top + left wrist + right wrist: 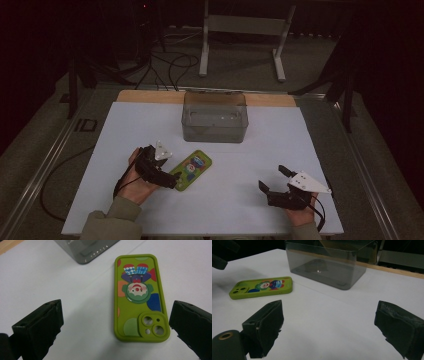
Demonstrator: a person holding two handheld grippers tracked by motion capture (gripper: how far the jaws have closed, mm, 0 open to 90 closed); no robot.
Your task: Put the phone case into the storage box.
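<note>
The room lay dark, with cables on a grey floor [240, 75] beyond the table. A white sheet covered the table [280, 150], and a clear grey bin [215, 117] stood near its far edge. The green phone case [191, 170] lay flat, cartoon clown and camera cut-outs up, between the left gripper's [116, 322] wide-spread jaws. The right gripper [273, 179] rested apart, jaws wide, holding nothing.

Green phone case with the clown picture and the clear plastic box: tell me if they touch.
Apart. The right gripper view shows bare white table between the green phone case and the clear plastic box.
</note>
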